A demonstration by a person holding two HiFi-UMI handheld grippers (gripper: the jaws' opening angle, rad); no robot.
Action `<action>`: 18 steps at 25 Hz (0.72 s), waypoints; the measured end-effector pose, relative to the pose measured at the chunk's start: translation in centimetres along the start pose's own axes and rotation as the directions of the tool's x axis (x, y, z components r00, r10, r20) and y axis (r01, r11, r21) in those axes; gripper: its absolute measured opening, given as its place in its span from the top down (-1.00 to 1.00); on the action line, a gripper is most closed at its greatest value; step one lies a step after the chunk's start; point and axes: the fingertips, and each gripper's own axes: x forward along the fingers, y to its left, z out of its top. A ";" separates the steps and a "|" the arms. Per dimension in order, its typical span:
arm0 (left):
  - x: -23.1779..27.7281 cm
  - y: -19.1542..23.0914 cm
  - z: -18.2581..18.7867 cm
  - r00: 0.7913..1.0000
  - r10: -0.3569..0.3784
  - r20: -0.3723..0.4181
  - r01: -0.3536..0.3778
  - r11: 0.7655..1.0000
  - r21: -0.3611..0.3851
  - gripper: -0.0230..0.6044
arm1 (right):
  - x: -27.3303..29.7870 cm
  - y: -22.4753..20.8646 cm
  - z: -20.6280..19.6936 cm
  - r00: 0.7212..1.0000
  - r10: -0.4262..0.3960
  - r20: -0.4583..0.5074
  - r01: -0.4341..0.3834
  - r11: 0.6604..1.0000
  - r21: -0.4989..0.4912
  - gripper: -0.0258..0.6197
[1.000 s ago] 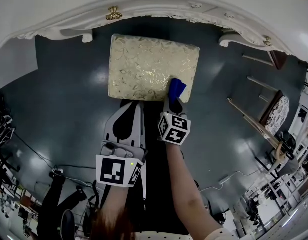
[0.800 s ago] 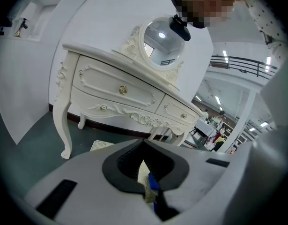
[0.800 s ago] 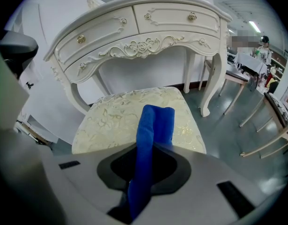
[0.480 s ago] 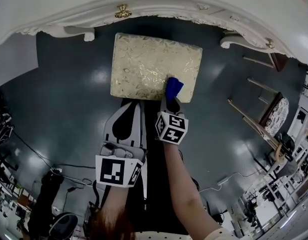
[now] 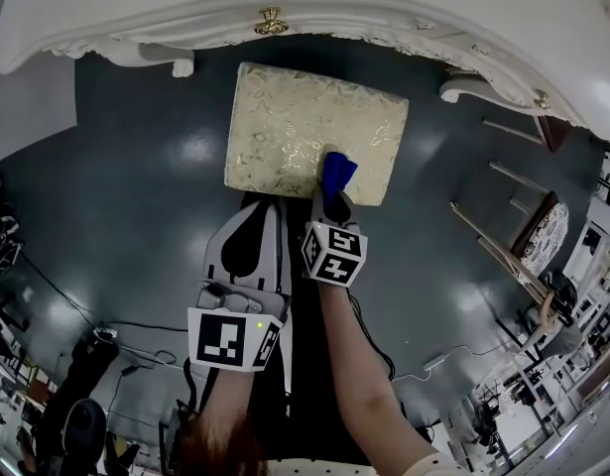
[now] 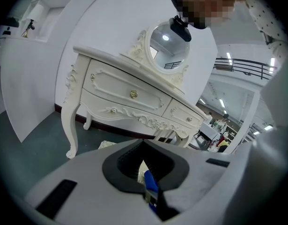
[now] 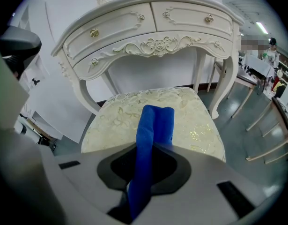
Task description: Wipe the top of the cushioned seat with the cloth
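The cushioned seat (image 5: 309,132) is a cream stool with a gold leaf pattern, standing on the dark floor in front of a white dresser. My right gripper (image 5: 331,188) is shut on a folded blue cloth (image 5: 336,174) whose free end lies on the seat's near edge, right of its middle. In the right gripper view the blue cloth (image 7: 151,137) runs out from between the jaws onto the seat (image 7: 186,118). My left gripper (image 5: 253,228) hangs lower, short of the seat, jaws shut with nothing in them.
The white dresser (image 5: 285,13) with brass knobs overhangs the far side of the seat; its carved leg (image 5: 463,85) stands to the right. Wooden chair parts (image 5: 528,221) lie at the right. Cables (image 5: 126,340) trail on the floor at the lower left.
My right gripper has slid the blue cloth leftward along the seat's near edge, from near the right corner toward the middle. The left gripper has stayed where it was.
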 end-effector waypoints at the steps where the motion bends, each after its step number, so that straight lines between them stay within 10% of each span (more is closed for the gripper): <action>1: -0.1 0.1 0.0 1.000 0.002 0.001 -0.002 1.000 -0.002 0.93 | 0.0 0.2 0.0 1.000 0.002 -0.001 -0.002 1.000 -0.002 0.73; 18: -0.7 2.2 0.7 0.998 0.049 0.027 -0.048 0.998 -0.036 0.93 | 0.5 2.8 -0.1 1.000 0.025 -0.017 -0.026 0.999 -0.030 0.73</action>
